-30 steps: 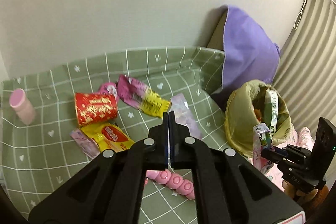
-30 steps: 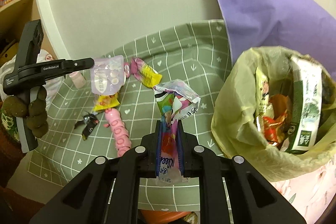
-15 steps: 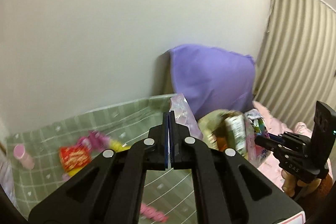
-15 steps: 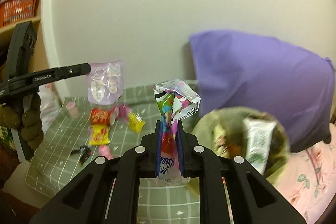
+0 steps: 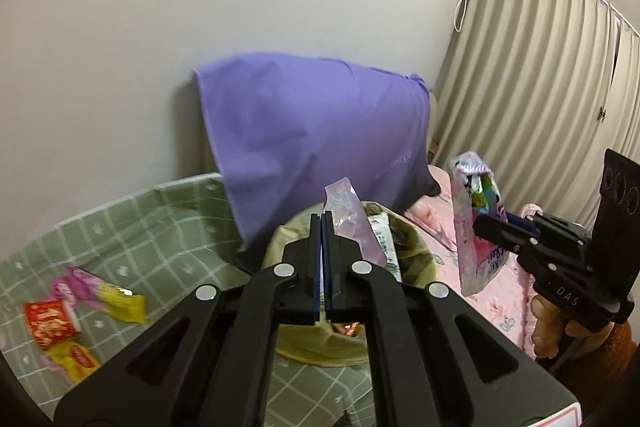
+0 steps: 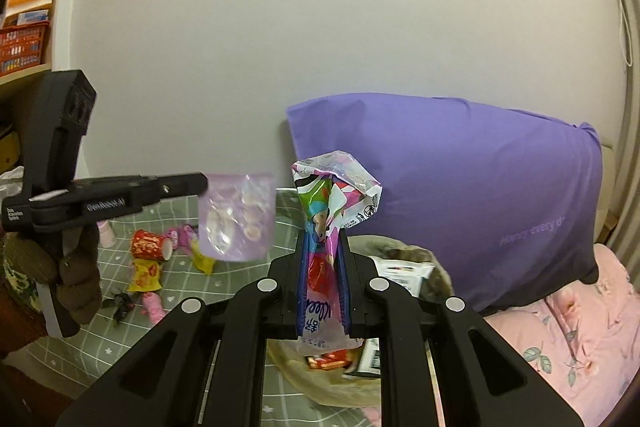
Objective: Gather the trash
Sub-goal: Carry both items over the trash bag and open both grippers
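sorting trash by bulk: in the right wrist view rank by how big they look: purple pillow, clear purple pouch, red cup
1. purple pillow, largest by far.
2. clear purple pouch, held in the left gripper; it hangs nearer the camera, so its lead is unsure.
3. red cup, smallest, lying farther back.

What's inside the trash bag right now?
The trash bag shows a white-green package and red wrappers. Both grippers' bodies cover much of its opening; anything deeper is hidden.

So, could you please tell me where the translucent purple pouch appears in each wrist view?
Left wrist: purple pouch at centre, clamped in the left gripper.
Right wrist: purple pouch left of centre, held aloft.
Shared landmark: purple pillow against the wall.
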### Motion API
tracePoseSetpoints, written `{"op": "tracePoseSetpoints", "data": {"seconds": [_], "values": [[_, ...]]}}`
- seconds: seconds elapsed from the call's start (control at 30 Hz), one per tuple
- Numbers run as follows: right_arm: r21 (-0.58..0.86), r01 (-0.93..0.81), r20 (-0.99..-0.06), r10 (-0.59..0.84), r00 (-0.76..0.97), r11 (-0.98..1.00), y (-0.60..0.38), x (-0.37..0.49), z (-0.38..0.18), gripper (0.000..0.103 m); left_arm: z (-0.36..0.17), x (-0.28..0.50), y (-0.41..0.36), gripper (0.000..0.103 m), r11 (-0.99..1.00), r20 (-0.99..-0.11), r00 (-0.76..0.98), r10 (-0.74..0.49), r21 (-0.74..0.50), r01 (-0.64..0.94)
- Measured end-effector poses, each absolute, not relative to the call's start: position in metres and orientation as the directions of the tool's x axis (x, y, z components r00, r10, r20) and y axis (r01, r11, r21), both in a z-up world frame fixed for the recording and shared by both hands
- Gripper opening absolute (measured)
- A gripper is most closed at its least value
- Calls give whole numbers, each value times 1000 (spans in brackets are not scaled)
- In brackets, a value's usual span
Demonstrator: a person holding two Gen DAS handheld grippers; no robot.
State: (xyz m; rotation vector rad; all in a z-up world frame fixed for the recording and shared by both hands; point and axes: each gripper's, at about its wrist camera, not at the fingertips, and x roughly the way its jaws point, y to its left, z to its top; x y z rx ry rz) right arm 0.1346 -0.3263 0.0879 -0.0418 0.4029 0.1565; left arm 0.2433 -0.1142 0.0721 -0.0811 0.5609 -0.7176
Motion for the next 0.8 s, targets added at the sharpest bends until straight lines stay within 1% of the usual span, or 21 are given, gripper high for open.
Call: {"op": "tracePoseSetpoints", "data": {"seconds": [0.1,0.27,0.53,0.77,0.8], "values": [[-13,-146,-399,129,908,989,-343,138,89,14,60,256,-132,1,740,-473,581,-663,-292,606],[-7,-139,-430,123,894,990,-360,152,81,14,27,273,-160,1,720,-520,513,-683,-360,594],[32,-182,-527,171,832,983,-359,196,35,14,-33,292,-193,1,723,-621,411,-667,-410,556],[61,-220,-595,212,775,974,-352,221,1,14,-50,297,-192,1,719,-638,380,-670,-428,548],[67,-228,-599,222,769,971,-351,223,-3,14,-50,298,-190,4,717,-636,378,-672,-433,546]]}}
